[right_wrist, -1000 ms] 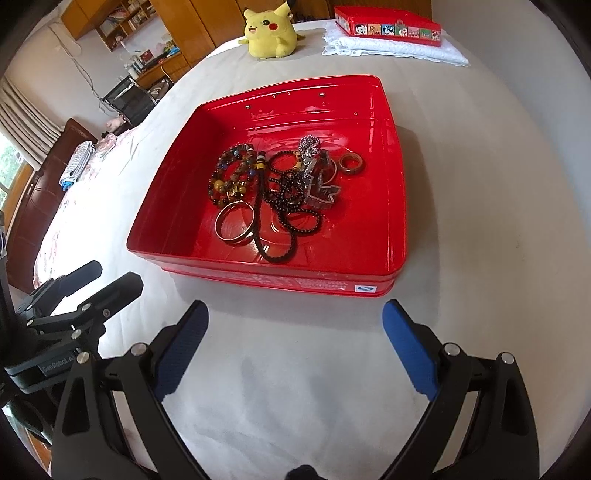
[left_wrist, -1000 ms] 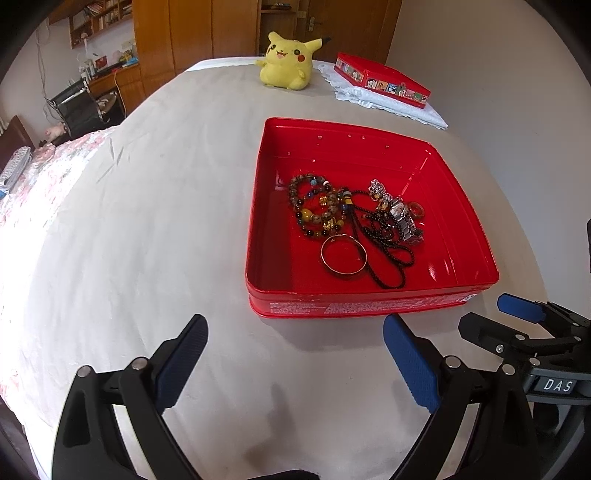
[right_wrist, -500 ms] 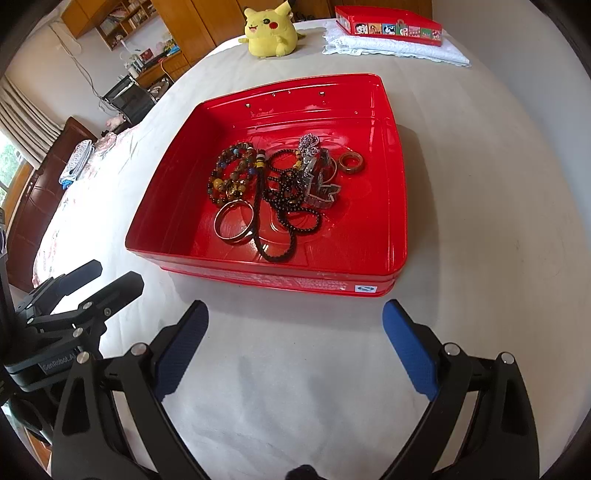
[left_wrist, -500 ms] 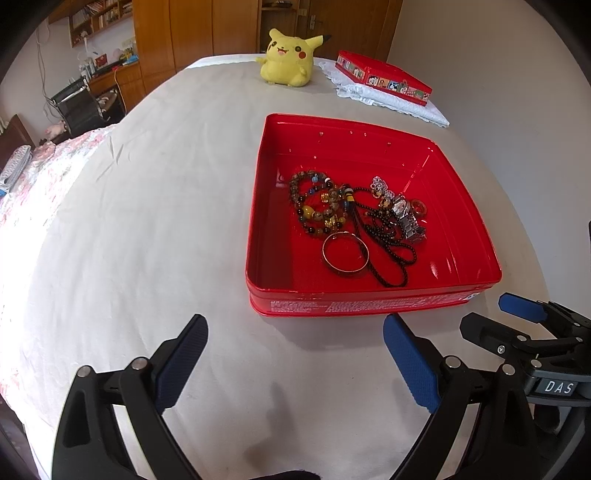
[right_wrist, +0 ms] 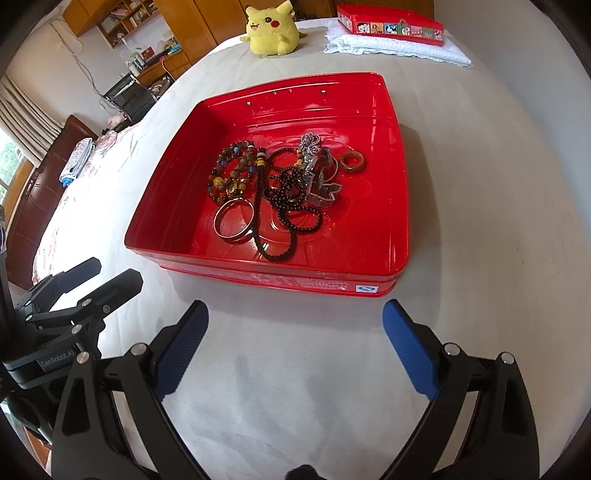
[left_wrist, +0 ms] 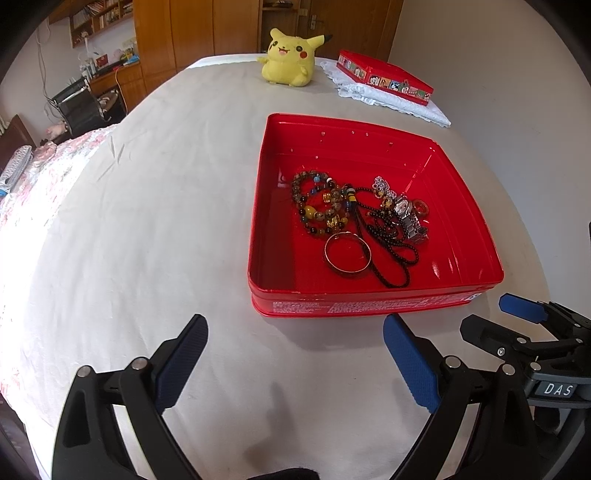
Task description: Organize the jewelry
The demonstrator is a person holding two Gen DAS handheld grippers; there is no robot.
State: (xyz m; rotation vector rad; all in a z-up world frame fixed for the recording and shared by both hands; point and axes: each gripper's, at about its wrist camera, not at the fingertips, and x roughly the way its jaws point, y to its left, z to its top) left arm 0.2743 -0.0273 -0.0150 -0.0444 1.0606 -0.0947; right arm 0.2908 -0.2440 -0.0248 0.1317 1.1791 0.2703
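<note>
Jewelry (left_wrist: pixel 356 218) is seen from the left wrist camera piled in a shallow red tin tray (left_wrist: pixel 373 304) set on a bed (left_wrist: pixel 147 221) covered by a pale sheet: beaded bracelets (left_wrist: pixel 319 206), a gold bangle (left_wrist: pixel 347 254), a black bead necklace (left_wrist: pixel 391 243) and a metal watch (left_wrist: pixel 408 216) are tangled together. The left hand-held gripper (left_wrist: pixel 293 360) is held wide open and empty, short of the tray's near wall, with the right hand-held gripper (left_wrist: pixel 517 317) at the right edge. From the right wrist camera, the same pile is shown, with a brown ring (right_wrist: pixel 352 162) lying just beside the watch. The right gripper is likewise spread wide and holds nothing. A yellow plush toy (right_wrist: pixel 273 31) and a closed red tin (right_wrist: pixel 391 26) on a white cloth (right_wrist: pixel 399 48) are seen at the bed's far end.
</note>
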